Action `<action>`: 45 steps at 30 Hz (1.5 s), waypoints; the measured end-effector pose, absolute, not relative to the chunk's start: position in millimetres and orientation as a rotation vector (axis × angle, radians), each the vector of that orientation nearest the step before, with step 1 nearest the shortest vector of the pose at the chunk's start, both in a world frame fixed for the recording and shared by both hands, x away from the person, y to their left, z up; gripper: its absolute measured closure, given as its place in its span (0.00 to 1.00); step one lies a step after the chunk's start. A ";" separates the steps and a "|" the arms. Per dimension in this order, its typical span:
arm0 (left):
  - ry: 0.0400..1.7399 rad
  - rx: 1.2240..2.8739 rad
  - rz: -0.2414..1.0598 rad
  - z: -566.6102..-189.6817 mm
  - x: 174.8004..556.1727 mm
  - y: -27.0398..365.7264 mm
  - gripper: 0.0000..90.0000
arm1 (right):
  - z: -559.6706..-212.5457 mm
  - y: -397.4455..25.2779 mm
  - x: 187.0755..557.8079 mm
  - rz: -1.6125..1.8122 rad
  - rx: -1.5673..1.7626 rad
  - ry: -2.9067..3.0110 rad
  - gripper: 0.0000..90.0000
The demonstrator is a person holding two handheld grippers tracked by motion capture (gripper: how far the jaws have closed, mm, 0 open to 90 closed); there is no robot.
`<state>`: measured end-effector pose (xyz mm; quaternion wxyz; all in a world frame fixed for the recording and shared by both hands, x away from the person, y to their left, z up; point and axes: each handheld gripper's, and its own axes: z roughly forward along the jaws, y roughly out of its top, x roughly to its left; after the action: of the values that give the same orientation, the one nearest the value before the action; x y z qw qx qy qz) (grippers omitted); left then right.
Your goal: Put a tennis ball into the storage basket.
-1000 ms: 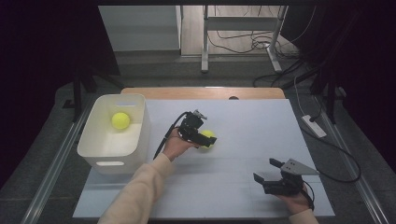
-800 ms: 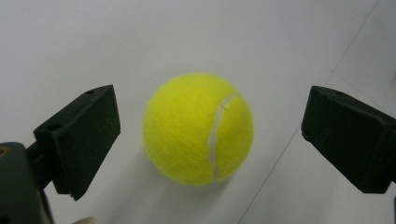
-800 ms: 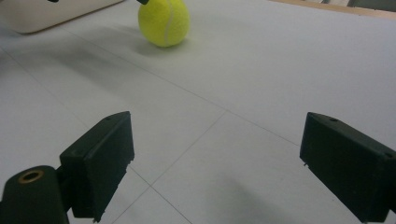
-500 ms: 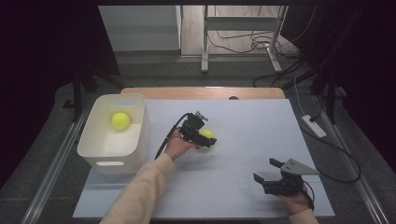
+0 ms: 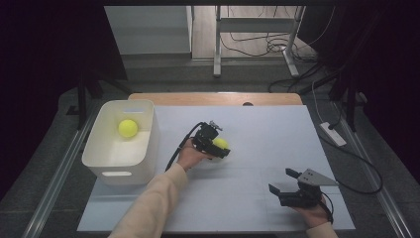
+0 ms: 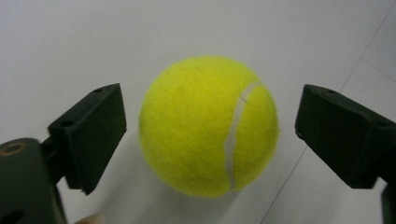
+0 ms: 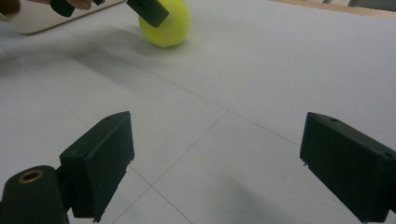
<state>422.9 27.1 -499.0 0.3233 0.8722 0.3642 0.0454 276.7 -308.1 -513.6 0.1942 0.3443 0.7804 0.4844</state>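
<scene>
Pale grey table, fuzzy yellow tennis ball (white curved seam) between left gripper blocky black fingers, spread apart, gaps either side, right gripper also released.

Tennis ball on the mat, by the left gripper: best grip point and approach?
Grip the tennis ball across its widest middle, one pad on each side. It is round, so no side is special, and it sits loose on the mat, so a pinch off centre would likely squirt it away. The left gripper already straddles it from above, jaws open with gaps on both sides; probably just lower and close.
</scene>
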 end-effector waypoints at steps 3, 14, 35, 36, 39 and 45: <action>0.952 2.298 0.131 -500.7 422.5 26.7 0.23 | -513.5 -308.2 276.6 1.358 0.965 2.188 0.11; 0.931 2.309 0.151 -499.9 420.1 27.8 0.30 | -513.6 -308.3 276.6 1.356 0.965 2.188 0.11; 0.916 2.251 0.206 -482.8 410.6 40.7 0.30 | -513.8 -308.3 276.7 1.351 0.961 2.187 0.11; 0.917 2.247 0.208 -482.2 410.3 41.2 0.30 | -513.8 -308.3 276.7 1.351 0.961 2.186 0.11; 0.915 2.243 0.218 -480.4 409.3 43.0 0.30 | -513.8 -308.3 276.7 1.351 0.961 2.186 0.11; 0.909 2.218 0.238 -473.9 405.6 46.6 0.30 | -513.7 -308.3 276.6 1.352 0.959 2.186 0.11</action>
<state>405.6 46.6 -473.9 0.3582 0.8597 0.3523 0.0921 276.6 -308.3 -513.7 0.1978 0.3427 0.7810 0.4832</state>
